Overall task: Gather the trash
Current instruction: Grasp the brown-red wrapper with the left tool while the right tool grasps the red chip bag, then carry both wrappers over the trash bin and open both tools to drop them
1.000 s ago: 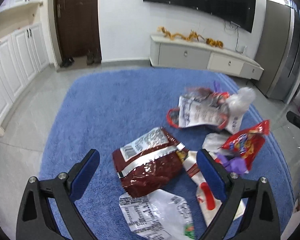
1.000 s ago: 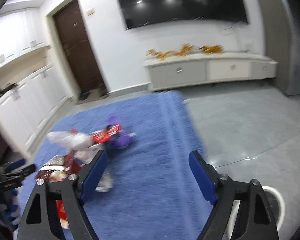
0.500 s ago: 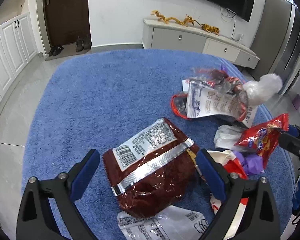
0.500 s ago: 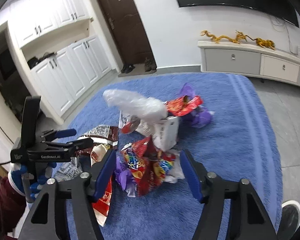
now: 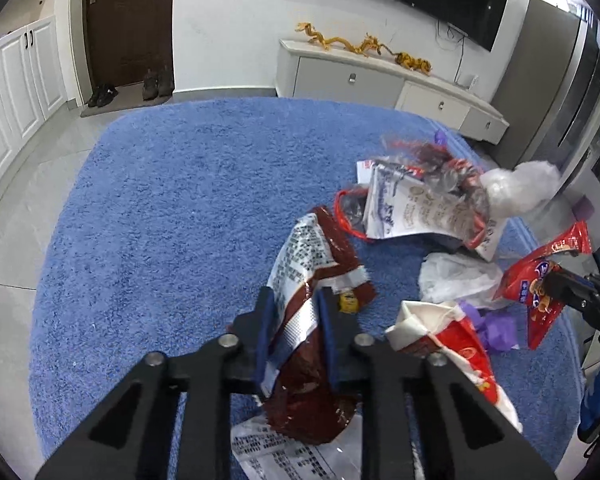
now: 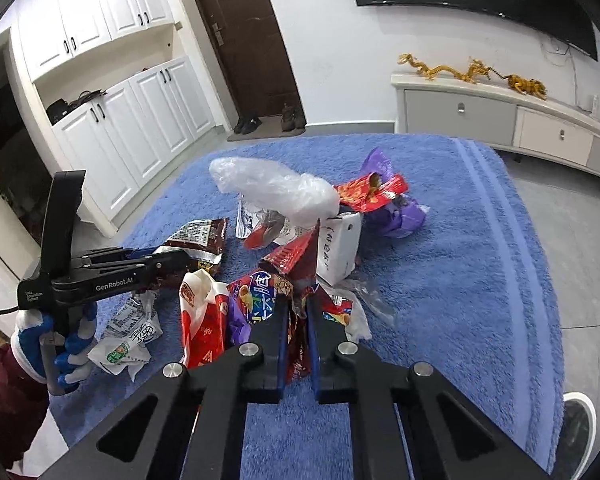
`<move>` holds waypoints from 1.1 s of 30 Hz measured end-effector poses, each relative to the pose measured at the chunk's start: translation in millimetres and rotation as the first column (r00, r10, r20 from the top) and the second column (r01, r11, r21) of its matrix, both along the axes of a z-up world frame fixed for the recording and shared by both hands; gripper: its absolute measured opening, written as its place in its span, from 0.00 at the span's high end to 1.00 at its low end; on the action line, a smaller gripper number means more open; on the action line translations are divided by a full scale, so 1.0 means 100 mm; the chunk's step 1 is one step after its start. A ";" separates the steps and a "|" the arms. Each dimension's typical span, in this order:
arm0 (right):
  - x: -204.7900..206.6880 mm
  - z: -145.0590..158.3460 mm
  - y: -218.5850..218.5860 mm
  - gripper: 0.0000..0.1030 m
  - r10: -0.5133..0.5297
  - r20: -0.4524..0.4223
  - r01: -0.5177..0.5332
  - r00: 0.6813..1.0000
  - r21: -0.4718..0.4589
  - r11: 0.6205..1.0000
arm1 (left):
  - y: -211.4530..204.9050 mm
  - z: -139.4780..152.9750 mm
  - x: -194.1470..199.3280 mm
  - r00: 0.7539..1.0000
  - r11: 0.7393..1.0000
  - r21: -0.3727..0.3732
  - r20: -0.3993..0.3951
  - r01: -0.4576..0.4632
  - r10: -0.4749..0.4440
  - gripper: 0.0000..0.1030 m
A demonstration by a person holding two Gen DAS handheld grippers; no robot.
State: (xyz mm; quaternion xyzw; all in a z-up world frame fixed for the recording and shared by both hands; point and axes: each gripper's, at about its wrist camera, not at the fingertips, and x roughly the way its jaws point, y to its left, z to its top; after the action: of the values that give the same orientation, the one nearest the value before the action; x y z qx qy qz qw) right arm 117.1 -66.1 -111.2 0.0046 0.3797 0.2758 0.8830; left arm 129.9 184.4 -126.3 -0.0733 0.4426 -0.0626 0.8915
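Snack wrappers lie in a pile on a blue rug [image 5: 172, 216]. My left gripper [image 5: 296, 304] is shut on a dark red snack bag [image 5: 312, 272] with a silver seam; it also shows in the right wrist view [image 6: 180, 260] with the bag [image 6: 202, 236]. My right gripper [image 6: 298, 300] is shut on a red and blue snack bag [image 6: 268, 288], which also shows in the left wrist view [image 5: 540, 280]. A white box [image 6: 338, 248] with a clear plastic bag [image 6: 276, 190] stands just beyond it.
Other litter: a red and white bag [image 5: 456, 344], a white printed wrapper [image 5: 292, 456], a purple wrapper [image 6: 396, 216], a white and silver bag [image 5: 416, 208]. A TV cabinet [image 5: 380, 80] stands at the far wall, white cupboards [image 6: 140, 120] on the left.
Both grippers were open half a second ago. The left has closed on the dark red bag, the right on the red and blue bag.
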 end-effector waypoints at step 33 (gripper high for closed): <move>-1.12 0.61 -2.31 0.92 -0.501 0.206 0.500 0.841 0.060 0.864 | -2.05 1.15 -0.53 0.932 0.940 0.105 0.140 0.323 -0.336 0.87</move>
State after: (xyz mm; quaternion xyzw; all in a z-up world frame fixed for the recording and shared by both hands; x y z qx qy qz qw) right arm 5.4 -297.4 -50.1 0.0755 0.2672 0.0355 0.9600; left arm 76.6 -20.1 -11.6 0.0428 0.3800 -0.1992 0.9023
